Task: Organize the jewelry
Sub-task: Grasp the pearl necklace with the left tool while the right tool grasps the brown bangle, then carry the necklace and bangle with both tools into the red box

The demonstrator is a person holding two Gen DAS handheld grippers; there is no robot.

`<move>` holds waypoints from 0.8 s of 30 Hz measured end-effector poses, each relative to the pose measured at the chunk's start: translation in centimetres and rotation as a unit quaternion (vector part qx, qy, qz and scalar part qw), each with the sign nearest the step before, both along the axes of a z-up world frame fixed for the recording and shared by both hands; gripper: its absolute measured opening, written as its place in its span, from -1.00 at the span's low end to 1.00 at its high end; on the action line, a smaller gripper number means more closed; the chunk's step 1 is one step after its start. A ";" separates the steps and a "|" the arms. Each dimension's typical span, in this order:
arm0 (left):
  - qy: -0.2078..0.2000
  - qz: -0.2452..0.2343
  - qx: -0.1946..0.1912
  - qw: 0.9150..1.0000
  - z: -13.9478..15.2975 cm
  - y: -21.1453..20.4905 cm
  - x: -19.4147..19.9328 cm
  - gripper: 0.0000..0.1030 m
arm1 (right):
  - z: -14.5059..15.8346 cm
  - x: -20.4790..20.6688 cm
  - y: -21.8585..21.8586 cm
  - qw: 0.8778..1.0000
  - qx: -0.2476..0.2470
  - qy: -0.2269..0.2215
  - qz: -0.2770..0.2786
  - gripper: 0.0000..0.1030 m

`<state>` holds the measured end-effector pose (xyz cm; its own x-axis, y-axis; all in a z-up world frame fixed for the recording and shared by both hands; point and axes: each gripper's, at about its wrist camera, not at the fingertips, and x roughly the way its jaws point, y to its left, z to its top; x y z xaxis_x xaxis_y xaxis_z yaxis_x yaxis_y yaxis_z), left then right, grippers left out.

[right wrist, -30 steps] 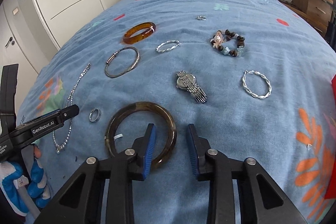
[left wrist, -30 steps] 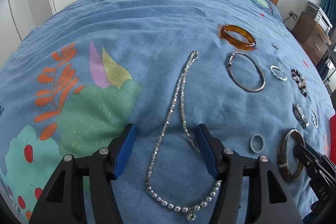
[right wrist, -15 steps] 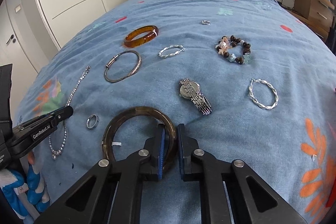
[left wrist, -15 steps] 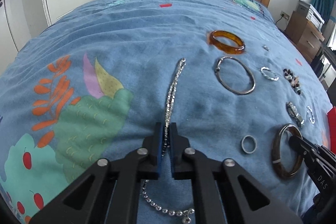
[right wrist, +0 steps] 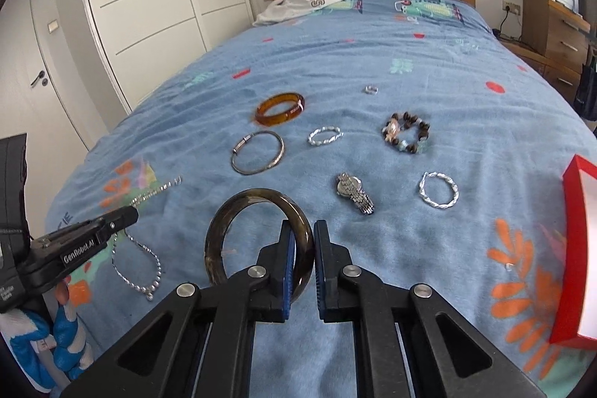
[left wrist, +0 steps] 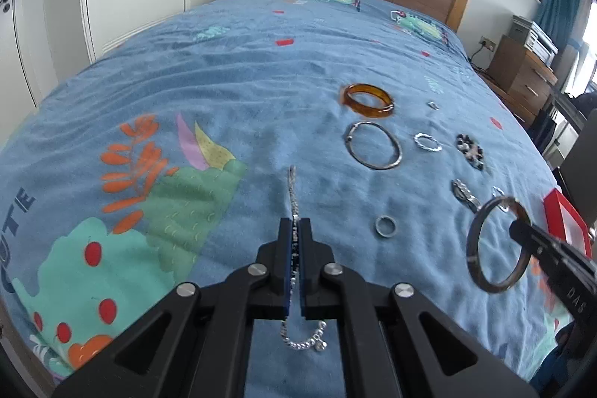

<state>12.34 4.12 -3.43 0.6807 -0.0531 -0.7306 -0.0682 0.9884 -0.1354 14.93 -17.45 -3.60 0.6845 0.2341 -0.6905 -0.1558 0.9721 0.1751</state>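
Both grippers have closed and risen since a second ago, when their jaws stood apart over pieces lying flat on the bed. The left gripper (left wrist: 295, 226) now has its jaws pressed nearly together on the silver necklace (left wrist: 294, 200), pinching the doubled chain partway along; one end trails forward down to the bedspread (left wrist: 224, 69) while the clasp loop hangs below the fingers. Gripping mid-chain probably keeps both halves short enough to carry without dragging. The right gripper (right wrist: 301, 241) holds its jaws narrow across the rim of the dark bangle (right wrist: 238, 211), which stands tilted up off the cover, its far arc lifted clear. A grip on the rim alone is likely all a rigid hoop needs.

Beyond the jaws, the remaining pieces lie spread apart on the blue cover: a small ring (left wrist: 385, 225) near the necklace, a thin silver bangle (right wrist: 257, 152), an amber bangle (right wrist: 280, 107), a twisted silver bracelet (right wrist: 324, 135), a watch (right wrist: 353, 193), a beaded bracelet (right wrist: 406, 131), a twisted hoop (right wrist: 438, 190) and a tiny ring (right wrist: 371, 89). A red box (right wrist: 576, 248) sits open at the right edge, probably the destination.
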 end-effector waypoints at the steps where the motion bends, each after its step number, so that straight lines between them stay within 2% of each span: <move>1: -0.003 -0.004 0.004 1.000 0.5 -0.2 -0.6 -0.96 | 0.5 -0.5 -0.1 1.000 0.000 -0.004 -0.002 -0.80; 8: -0.036 -0.037 0.011 0.999 4.8 -2.0 -4.3 -0.96 | 4.2 -4.6 -2.1 0.999 -0.002 -0.031 -0.027 -0.80; 15: -0.075 -0.098 -0.005 0.992 10.0 -6.5 -7.1 -0.96 | 7.0 -9.5 -7.5 0.996 0.002 -0.045 -0.083 -0.80; 20: -0.092 -0.162 -0.026 0.982 12.7 -11.9 -8.7 -0.96 | 7.8 -12.5 -13.2 0.990 -0.014 -0.042 -0.137 -0.80; 24: -0.097 -0.217 -0.042 0.970 14.5 -17.0 -9.0 -0.96 | 8.1 -14.3 -17.9 0.982 -0.024 -0.042 -0.181 -0.80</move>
